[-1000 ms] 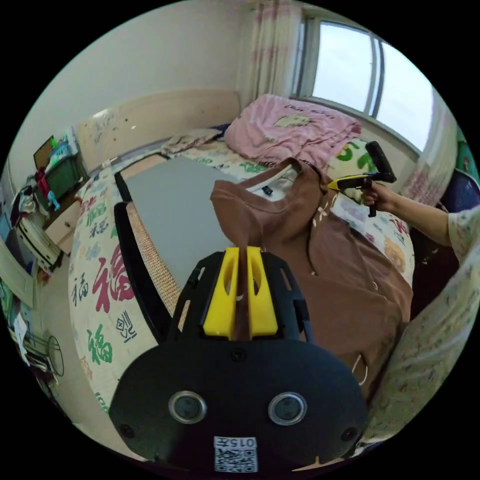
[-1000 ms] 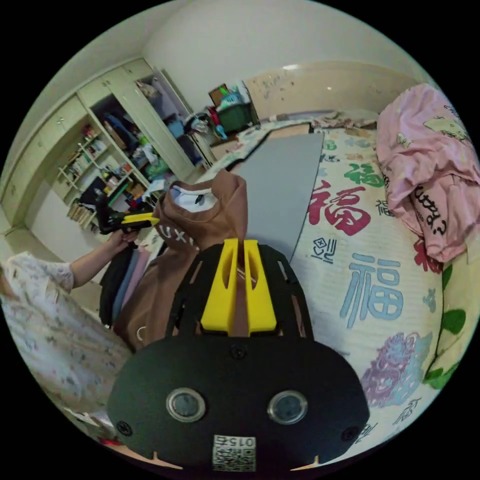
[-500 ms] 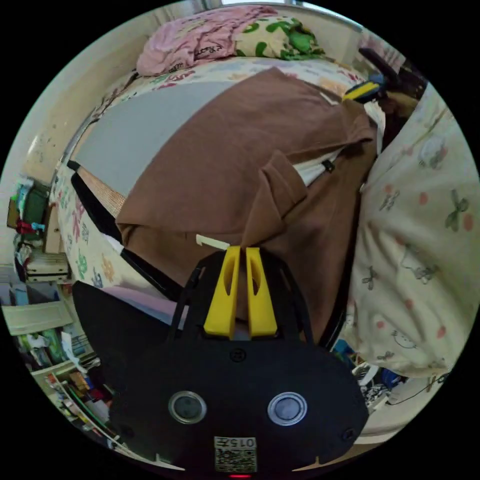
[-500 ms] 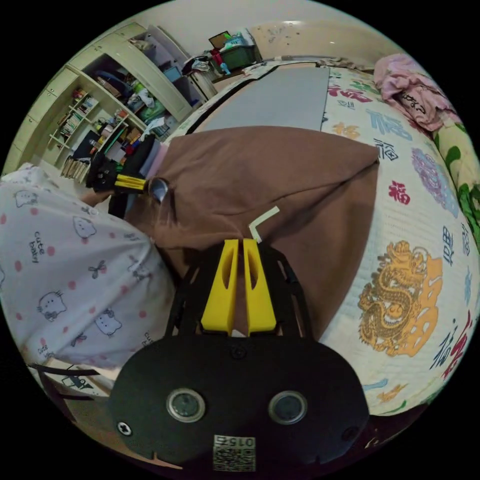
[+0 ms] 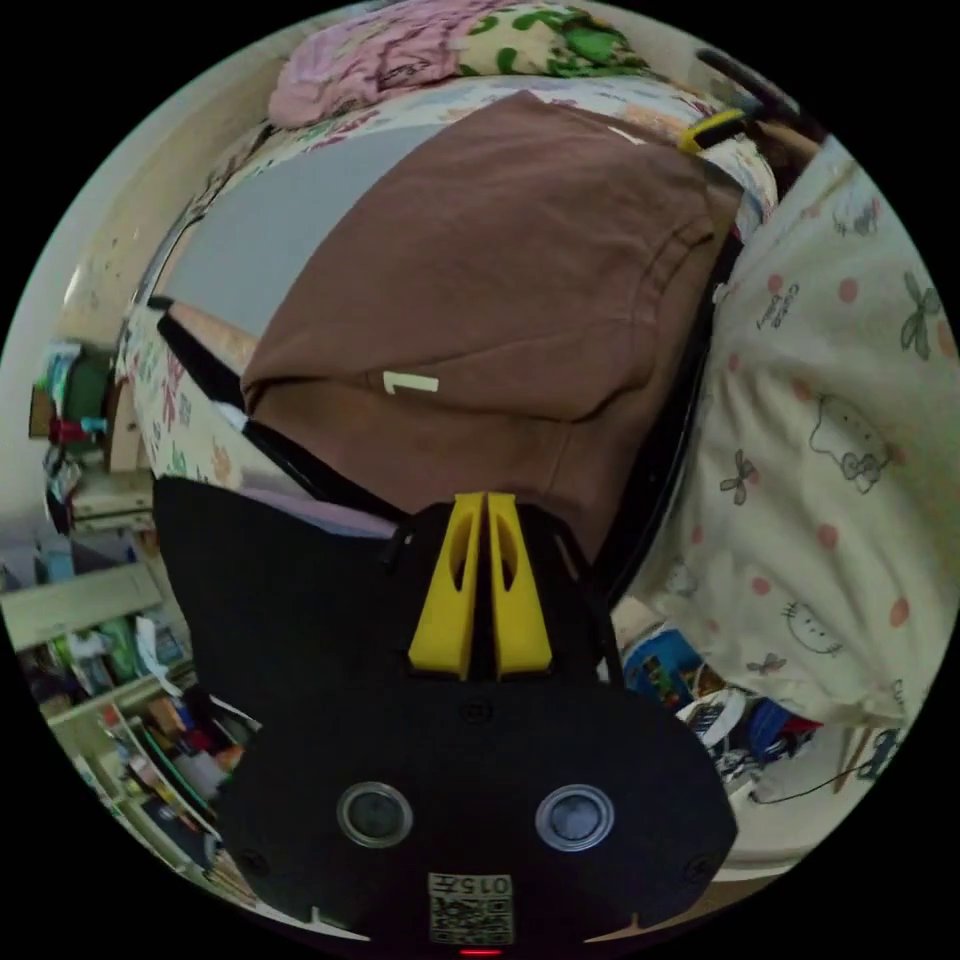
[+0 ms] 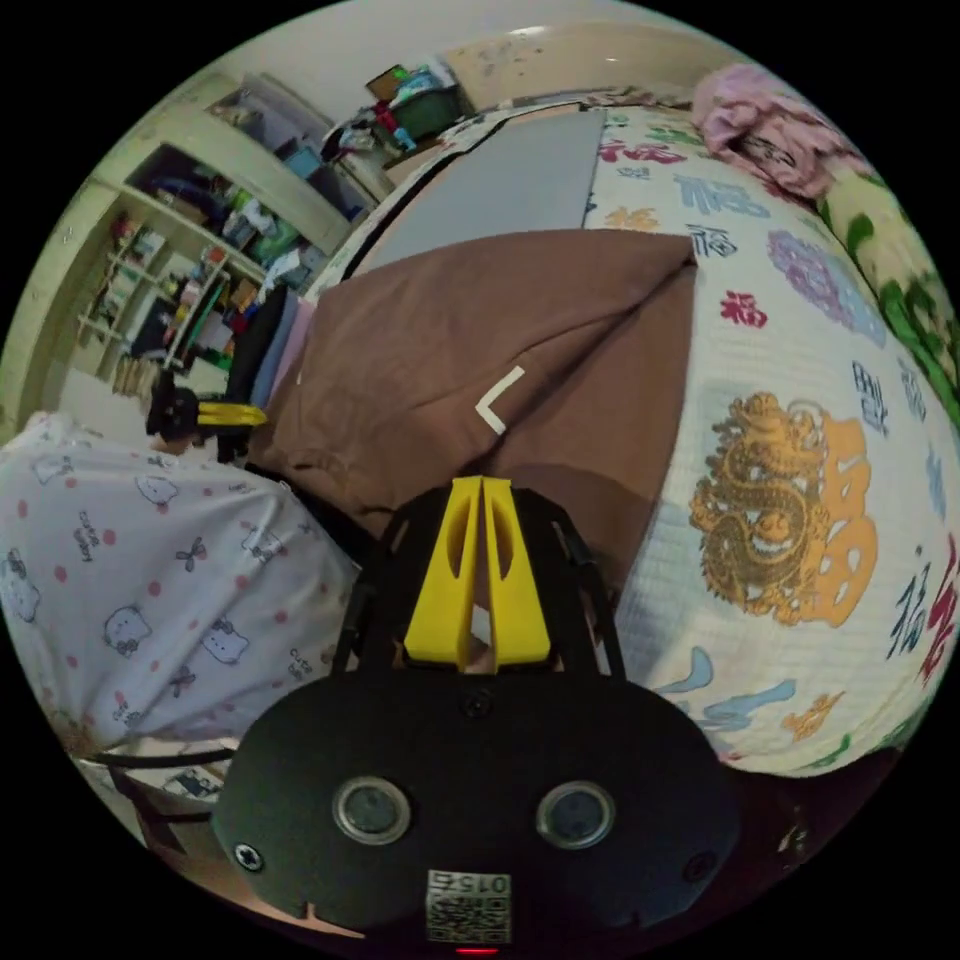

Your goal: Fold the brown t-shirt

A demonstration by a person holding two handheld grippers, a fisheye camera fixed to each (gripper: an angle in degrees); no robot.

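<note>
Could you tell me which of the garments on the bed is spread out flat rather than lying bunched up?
The brown t-shirt, spread across the grey board; the pink garment lies crumpled near the far edge.

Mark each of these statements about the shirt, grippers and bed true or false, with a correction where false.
1. The shirt lies spread on the bed. True.
2. The shirt is blue. False: it is brown.
3. The right gripper has its jaws together at the shirt's edge. True.
4. A grey board lies beyond the shirt. True.
5. The left gripper is wide open. False: its jaws are closed.
</note>
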